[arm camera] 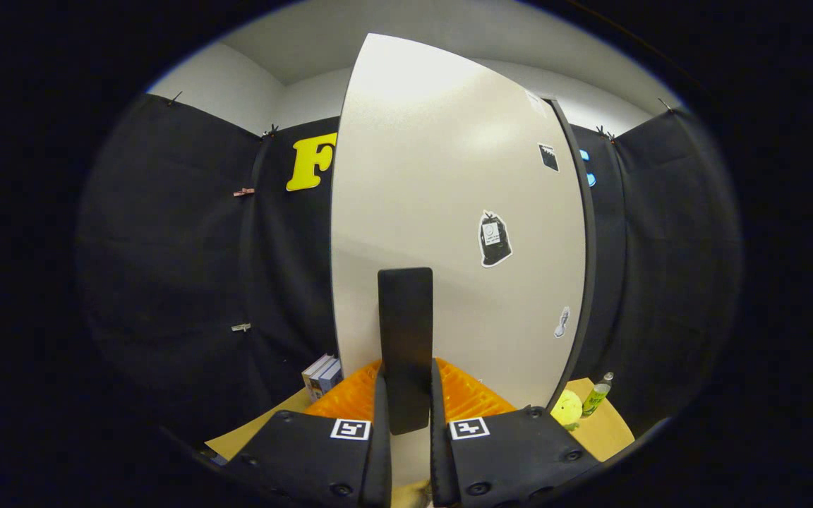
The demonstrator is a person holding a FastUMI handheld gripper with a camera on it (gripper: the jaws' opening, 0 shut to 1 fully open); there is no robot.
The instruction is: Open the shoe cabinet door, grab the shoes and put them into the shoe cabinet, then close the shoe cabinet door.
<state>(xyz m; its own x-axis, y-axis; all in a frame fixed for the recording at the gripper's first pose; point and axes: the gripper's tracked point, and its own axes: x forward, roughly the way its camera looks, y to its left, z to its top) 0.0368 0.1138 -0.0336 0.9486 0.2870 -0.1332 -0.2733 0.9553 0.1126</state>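
Gripper point(406, 416) clenched on the cabinet's dark upright handle point(405, 331), both fingers pressing its sides.

To work the door well, I'd keep the squeeze steady and swing along the hinge's arc rather than tugging straight. Beyond the handle, the shoe cabinet door point(449, 176) rises pale and smooth, with small stickers point(495, 240) to the handle's right; an orange ribbed object point(466, 395) sits low beside the handle.

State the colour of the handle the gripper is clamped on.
Black: the handle on the cream cabinet door, pinched by the gripper, clearest in the gripper view.
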